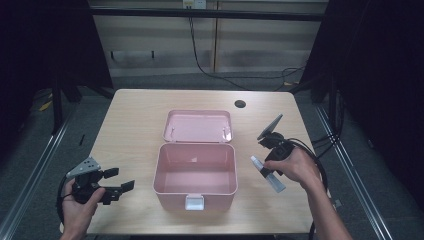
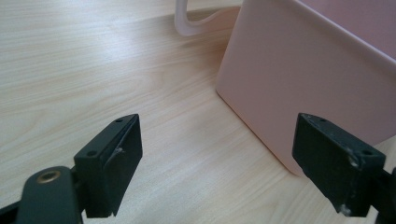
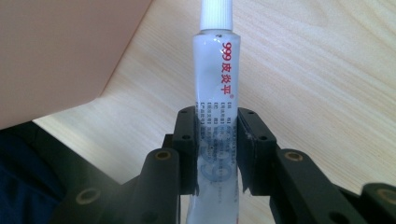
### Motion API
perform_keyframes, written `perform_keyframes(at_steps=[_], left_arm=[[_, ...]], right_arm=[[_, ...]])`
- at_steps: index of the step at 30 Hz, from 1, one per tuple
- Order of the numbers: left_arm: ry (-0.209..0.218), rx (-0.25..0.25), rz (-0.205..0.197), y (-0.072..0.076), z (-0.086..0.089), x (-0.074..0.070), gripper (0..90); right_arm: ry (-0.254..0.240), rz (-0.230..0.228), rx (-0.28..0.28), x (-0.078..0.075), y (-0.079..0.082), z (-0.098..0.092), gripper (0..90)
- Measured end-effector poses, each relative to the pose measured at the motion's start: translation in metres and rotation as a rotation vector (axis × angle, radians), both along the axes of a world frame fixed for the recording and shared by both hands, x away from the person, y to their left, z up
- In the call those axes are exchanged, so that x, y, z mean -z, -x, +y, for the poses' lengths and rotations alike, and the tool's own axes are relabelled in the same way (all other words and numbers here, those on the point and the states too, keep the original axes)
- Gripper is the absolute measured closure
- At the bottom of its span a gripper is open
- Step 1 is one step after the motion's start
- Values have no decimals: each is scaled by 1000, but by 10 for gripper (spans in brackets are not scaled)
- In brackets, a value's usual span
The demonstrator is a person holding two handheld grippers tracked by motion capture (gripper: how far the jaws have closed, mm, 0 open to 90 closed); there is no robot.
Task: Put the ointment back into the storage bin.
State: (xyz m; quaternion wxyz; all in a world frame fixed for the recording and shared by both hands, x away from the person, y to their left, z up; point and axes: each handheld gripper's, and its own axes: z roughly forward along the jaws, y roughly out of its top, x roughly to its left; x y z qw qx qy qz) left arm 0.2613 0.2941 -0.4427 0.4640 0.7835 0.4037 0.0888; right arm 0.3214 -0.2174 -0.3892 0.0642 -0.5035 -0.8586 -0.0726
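A pink box (image 1: 195,172) stands open in the middle of the table, its lid (image 1: 198,126) folded back flat behind it. My right gripper (image 1: 266,171), just right of the box, is shut on a white ointment tube (image 1: 267,174) and holds it above the wood. In the right gripper view the jaws clamp the tube (image 3: 215,84) at its middle, its ribbed white cap (image 3: 216,14) pointing away, red print on the side. My left gripper (image 1: 120,181) rests at the table's front left with its jaws wide apart and nothing between them. The box wall (image 2: 299,79) stands just ahead of its right jaw.
A white latch (image 1: 194,202) hangs on the box's front wall. A round cable hole (image 1: 240,104) lies near the far edge of the table (image 1: 135,115). Bare wood lies left of the box. Cables trail off the right edge.
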Motion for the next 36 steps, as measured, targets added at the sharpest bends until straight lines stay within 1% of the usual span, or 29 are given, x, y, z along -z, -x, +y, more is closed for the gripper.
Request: perform_keyframes(at_steps=[7,9,15,16,19,20,21,23,25,27,28,30,33,34,36], left_arm=[[0,0,1,0,0,0,162],[-1,-1,0,0,0,0,162],[-1,2,2,0,0,0,162],[-1,1,2,0,0,0,162],[-3,1,1,0,0,0,161],[-2,1,2,0,0,0,162],[-2,2,2,0,0,0,161],[-2,0,2,0,0,0,162],[-4,0,1,0,0,0,162],[-4,1,1,0,0,0,162],[-5,2,1,0,0,0,161],[-3,1,2,0,0,0,162],[-5,0,1,0,0,0,161],[-6,-1,1,0,0,0,162],[-5,0,1,0,0,0,162]], right_arm=[[-12,-14,-6,-15,3,-1,717],[-14,-25,-7,-20,3,-1,717],[-27,-33,-28,-30,6,-2,717],[-28,-31,-41,-32,6,-2,717],[-54,-19,-74,-37,8,-2,717],[-64,-23,-85,-37,8,-2,717],[-83,-18,-93,-40,9,-2,717],[-98,-15,-112,-43,9,-2,717],[-103,-14,-138,-46,11,-1,716],[-97,-19,-185,-48,12,2,716],[-97,-15,-193,-49,12,3,716],[-116,-21,-205,-50,12,6,717],[-135,-21,-247,-54,12,10,716],[-134,-30,-266,-55,12,11,716],[-147,-32,-282,-58,13,13,717]])
